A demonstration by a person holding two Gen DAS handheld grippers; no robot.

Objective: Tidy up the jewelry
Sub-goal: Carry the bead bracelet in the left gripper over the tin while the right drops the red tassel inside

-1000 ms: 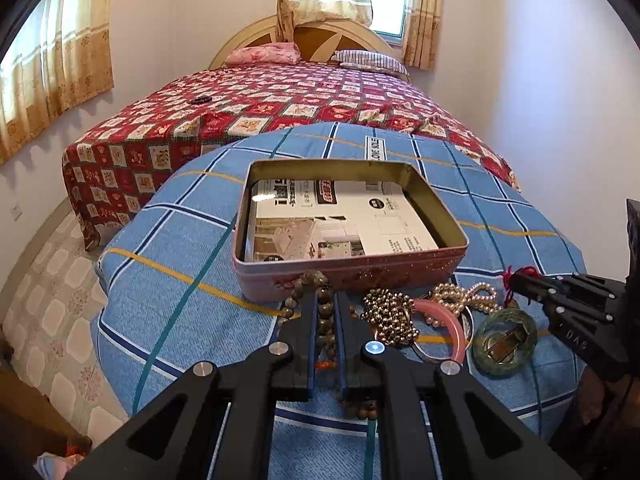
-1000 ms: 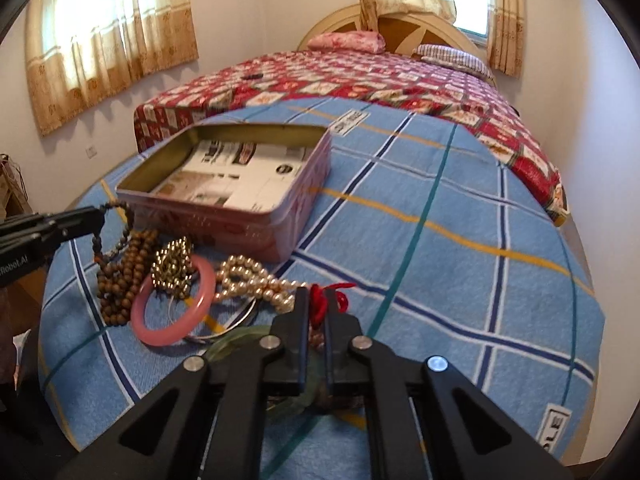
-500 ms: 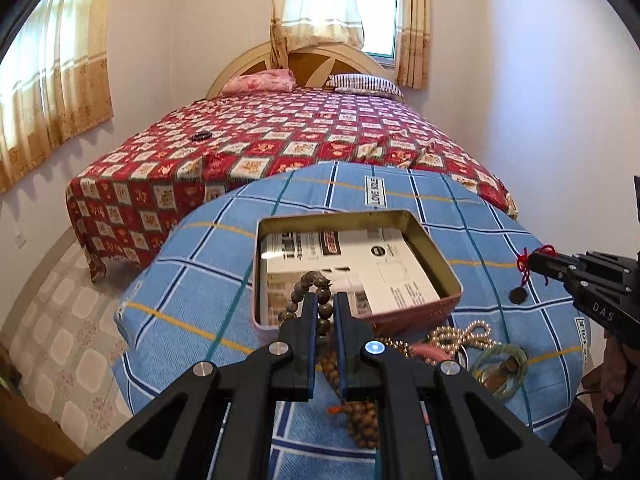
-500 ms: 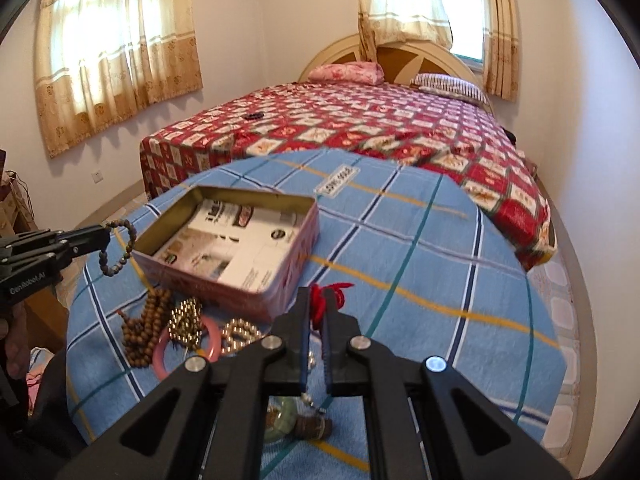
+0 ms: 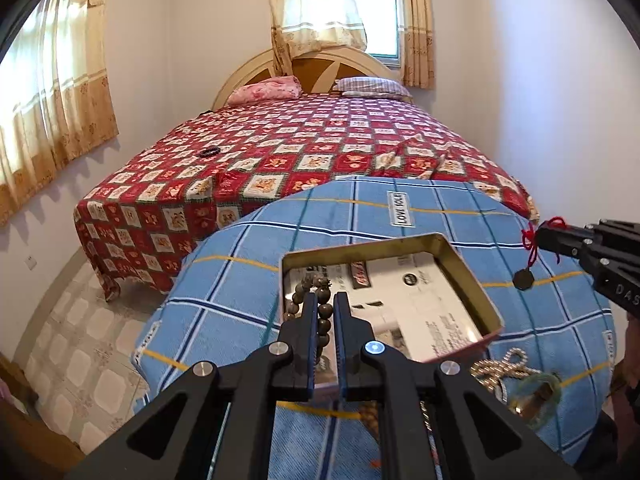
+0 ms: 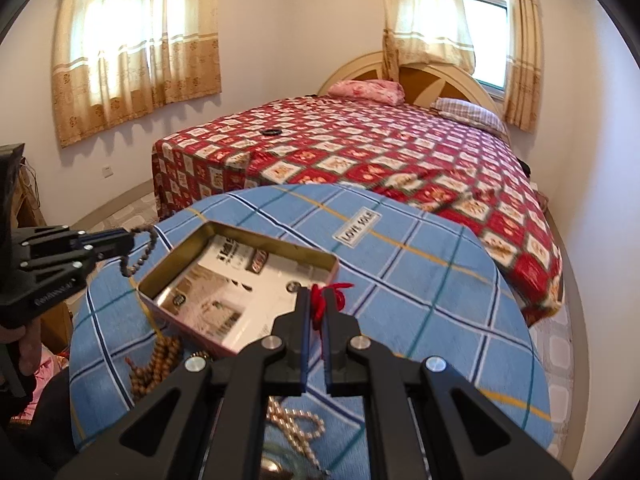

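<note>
The left gripper (image 5: 325, 300) is pinched shut on a strand of dark wooden beads (image 5: 316, 298), which loops up past the fingertips and hangs above the near left part of the open tin (image 5: 472, 280). In the right wrist view the same strand (image 6: 140, 252) dangles from that gripper (image 6: 128, 242) just left of the tin (image 6: 168, 268), clear of the blue checked cloth (image 6: 420, 280). The right gripper (image 6: 315, 300) is clamped on a red cord (image 6: 320, 302); from the left wrist view the cord (image 5: 530, 240) hangs from it (image 5: 540, 236) with a small dark pendant (image 5: 522, 279) at its end, in the air beside the tin's right wall. Brown beads (image 6: 154, 364), a pearl strand (image 5: 500, 364) and a green bangle (image 5: 536, 398) lie on the cloth in front of the tin, below both grippers.
</note>
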